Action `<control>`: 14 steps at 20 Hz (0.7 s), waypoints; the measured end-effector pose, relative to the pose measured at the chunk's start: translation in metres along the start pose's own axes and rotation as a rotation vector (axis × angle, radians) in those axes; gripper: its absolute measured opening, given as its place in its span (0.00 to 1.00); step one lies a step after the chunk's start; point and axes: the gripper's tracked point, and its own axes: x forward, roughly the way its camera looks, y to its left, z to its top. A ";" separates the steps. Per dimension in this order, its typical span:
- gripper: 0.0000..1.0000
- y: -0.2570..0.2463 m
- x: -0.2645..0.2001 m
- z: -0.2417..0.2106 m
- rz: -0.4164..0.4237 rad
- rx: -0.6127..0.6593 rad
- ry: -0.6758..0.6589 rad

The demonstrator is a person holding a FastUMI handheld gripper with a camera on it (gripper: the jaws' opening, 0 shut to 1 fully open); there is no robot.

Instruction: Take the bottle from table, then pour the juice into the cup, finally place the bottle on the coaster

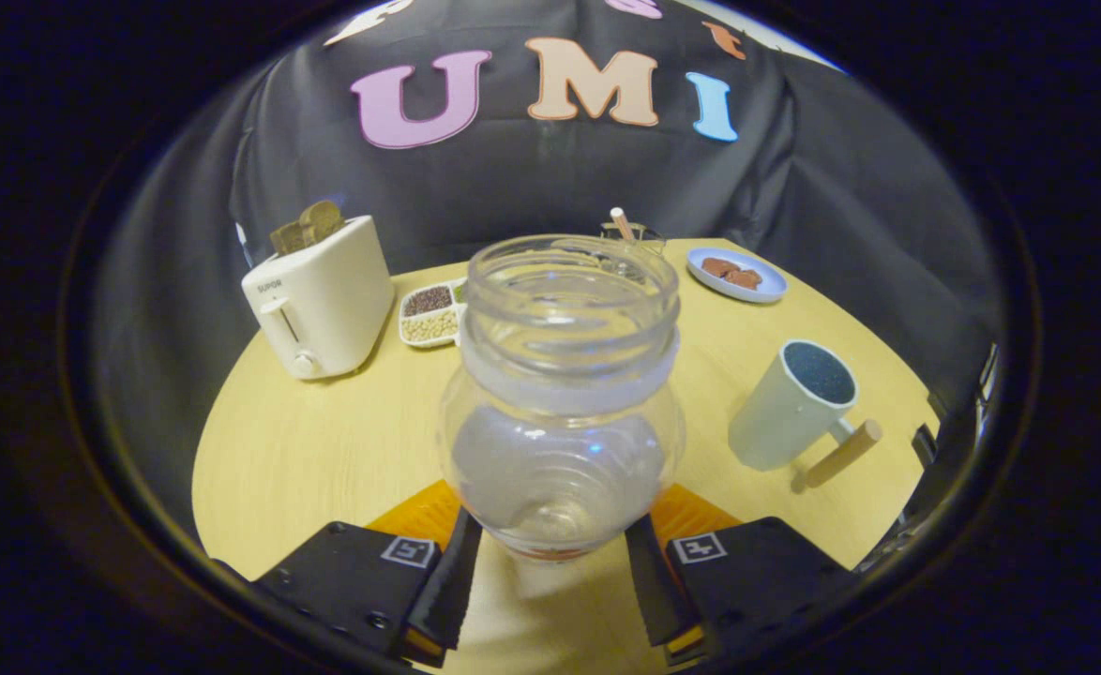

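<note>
Between my gripper's (550, 562) fingers stands the clear bottle (562, 394) on an orange coaster (691, 514); I can't tell whether they grip it. Far left sits a toaster (321, 295), right the cup (794, 405).

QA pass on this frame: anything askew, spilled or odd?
No spill shows. One oddity: the bottle between the gripper fingers has no cap and looks empty, no juice visible. The cup stands upright to its right.
</note>
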 end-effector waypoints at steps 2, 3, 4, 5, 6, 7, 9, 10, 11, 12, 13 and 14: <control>0.77 -0.007 -0.005 0.009 0.012 0.041 -0.008; 0.76 -0.011 -0.006 0.014 0.015 0.065 -0.012; 0.76 -0.016 -0.009 0.019 0.019 0.091 -0.016; 0.76 -0.020 -0.012 0.026 0.024 0.122 -0.021; 0.75 -0.023 -0.015 0.033 0.041 0.152 -0.028; 0.75 -0.026 -0.015 0.040 0.053 0.191 -0.033; 0.74 -0.030 -0.019 0.056 0.095 0.281 -0.052; 0.74 -0.031 -0.021 0.063 0.116 0.324 -0.056; 0.74 -0.031 -0.021 0.070 0.141 0.360 -0.059; 0.74 -0.030 -0.021 0.076 0.169 0.394 -0.058; 0.74 -0.031 -0.020 0.082 0.189 0.431 -0.055; 0.74 -0.030 -0.020 0.088 0.211 0.472 -0.053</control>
